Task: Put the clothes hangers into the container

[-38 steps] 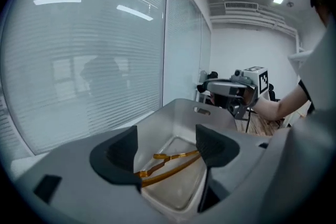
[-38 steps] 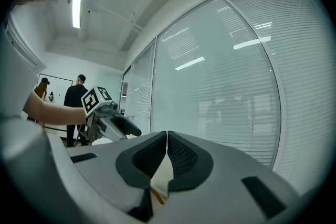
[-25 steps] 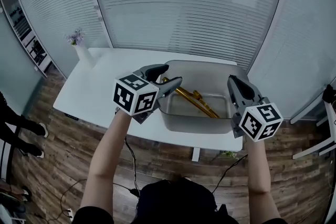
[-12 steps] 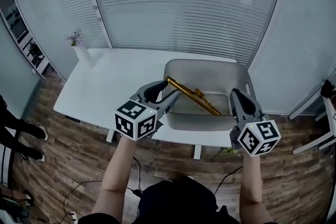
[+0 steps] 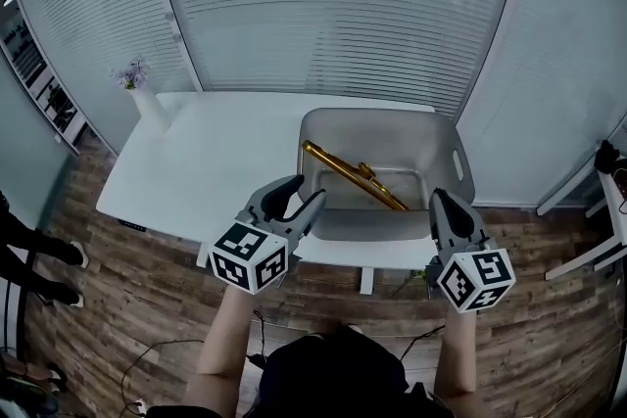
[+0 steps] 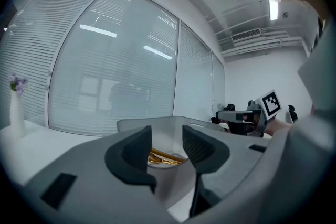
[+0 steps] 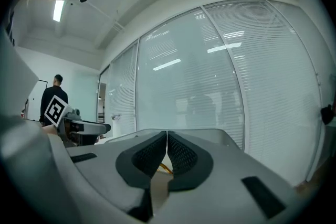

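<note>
Two bare forearms reach up from the bottom of the head view, each carrying a gripper with a black-and-white marker cube at its back end. The left gripper (image 5: pixel 302 194) is level with the near edge of the white table (image 5: pixel 211 147), its tips over that edge just left of the container. Its jaws stand apart and have just been closing, with nothing between them; in the left gripper view (image 6: pixel 167 136) the gap frames only the bin beyond. The right gripper (image 5: pixel 442 199) hangs off the container's near right corner, short of the tabletop and clear of the rim. Its jaws are pressed together and empty, as the right gripper view (image 7: pixel 167 139) shows.

Just past both grippers sits the grey plastic container (image 5: pixel 377 115), on the right part of the table with its front wall near the table's edge. The gold clothes hangers (image 5: pixel 353 173) lie inside it, slanting from the far left down toward the near right of its floor. At the table's far left corner stands a slim white vase (image 5: pixel 149 108) of small purple flowers. Behind the table, white slatted blinds (image 5: pixel 343 15) cover the glass wall, and wood-plank flooring (image 5: pixel 118 299) shows below.
</note>
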A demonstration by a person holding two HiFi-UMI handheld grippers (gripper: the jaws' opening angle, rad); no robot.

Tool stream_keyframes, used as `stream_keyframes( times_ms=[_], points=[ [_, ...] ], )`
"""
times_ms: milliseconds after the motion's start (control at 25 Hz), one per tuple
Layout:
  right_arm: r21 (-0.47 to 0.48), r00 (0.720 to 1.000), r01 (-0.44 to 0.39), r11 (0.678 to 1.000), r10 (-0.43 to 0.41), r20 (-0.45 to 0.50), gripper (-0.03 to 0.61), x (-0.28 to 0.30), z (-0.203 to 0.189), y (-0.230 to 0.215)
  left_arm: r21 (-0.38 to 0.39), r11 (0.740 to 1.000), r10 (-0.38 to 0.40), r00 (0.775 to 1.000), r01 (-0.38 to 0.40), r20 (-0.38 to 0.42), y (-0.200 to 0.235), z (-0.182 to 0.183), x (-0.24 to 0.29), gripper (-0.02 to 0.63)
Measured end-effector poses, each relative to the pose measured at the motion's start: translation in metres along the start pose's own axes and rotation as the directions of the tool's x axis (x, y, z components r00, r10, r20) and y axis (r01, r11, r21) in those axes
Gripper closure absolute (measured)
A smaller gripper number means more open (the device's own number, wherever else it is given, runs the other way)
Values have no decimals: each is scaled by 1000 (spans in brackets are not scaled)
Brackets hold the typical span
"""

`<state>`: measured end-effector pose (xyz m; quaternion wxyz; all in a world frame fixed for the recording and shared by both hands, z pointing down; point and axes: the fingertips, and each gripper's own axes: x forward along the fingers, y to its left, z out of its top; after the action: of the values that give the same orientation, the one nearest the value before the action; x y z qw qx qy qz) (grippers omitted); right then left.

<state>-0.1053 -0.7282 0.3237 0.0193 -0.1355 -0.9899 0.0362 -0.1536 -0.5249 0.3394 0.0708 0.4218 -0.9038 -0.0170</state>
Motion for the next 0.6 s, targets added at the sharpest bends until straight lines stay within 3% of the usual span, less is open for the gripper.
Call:
stream_keyframes(
  times_ms=[280, 600],
  points=[
    [91, 999, 25, 996, -23, -26, 549, -24, -28, 5, -56, 998, 14, 1000, -15, -19, -13, -29, -12, 445],
    [110, 997, -13, 994, 21, -69, 549, -28, -52, 29, -120, 992, 46, 998, -50, -37, -14, -55, -21, 513]
  ],
)
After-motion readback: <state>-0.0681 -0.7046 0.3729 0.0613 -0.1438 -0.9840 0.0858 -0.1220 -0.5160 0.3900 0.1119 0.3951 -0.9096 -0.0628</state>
